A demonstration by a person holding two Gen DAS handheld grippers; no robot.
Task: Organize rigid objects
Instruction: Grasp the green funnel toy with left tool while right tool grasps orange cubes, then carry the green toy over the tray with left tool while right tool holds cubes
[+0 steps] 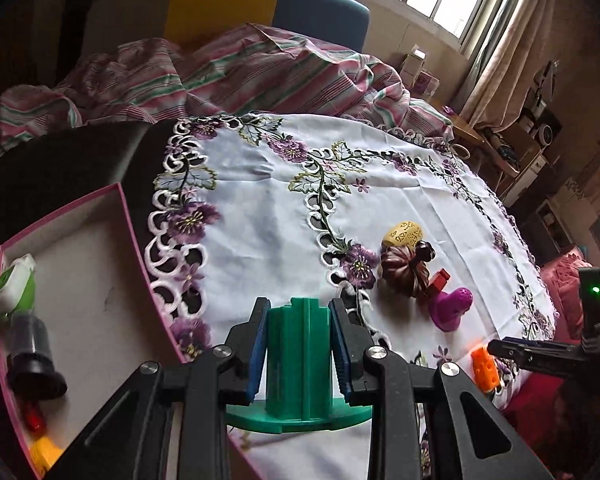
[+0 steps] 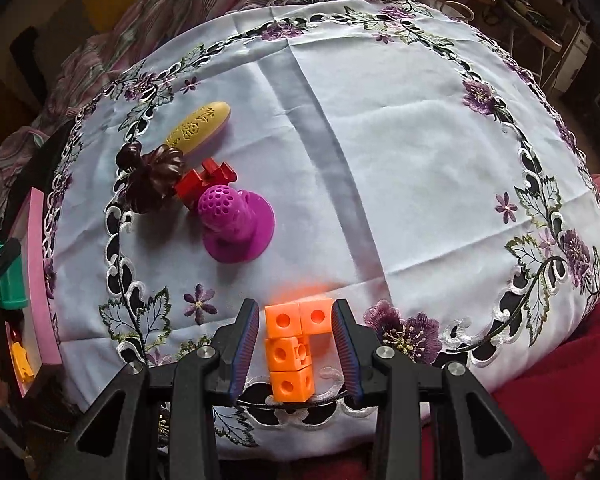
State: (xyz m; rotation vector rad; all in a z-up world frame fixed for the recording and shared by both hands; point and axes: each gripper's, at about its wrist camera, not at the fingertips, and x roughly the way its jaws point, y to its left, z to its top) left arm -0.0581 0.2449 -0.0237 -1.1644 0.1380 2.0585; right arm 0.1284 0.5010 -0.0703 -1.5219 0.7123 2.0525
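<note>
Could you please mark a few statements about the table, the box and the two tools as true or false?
1. The left tool grips a green ribbed plastic cylinder with a round flange. True.
2. The orange block piece made of holed cubes lies inside the pink-rimmed cardboard box. False: it sits on the white embroidered tablecloth, between the fingers of the right tool.
3. The purple perforated plastic piece with a round base lies on the tablecloth. True.
4. The yellow patterned oval piece is held by the right tool. False: it lies free, far from it.
5. The box is empty. False: several items lie inside.
</note>
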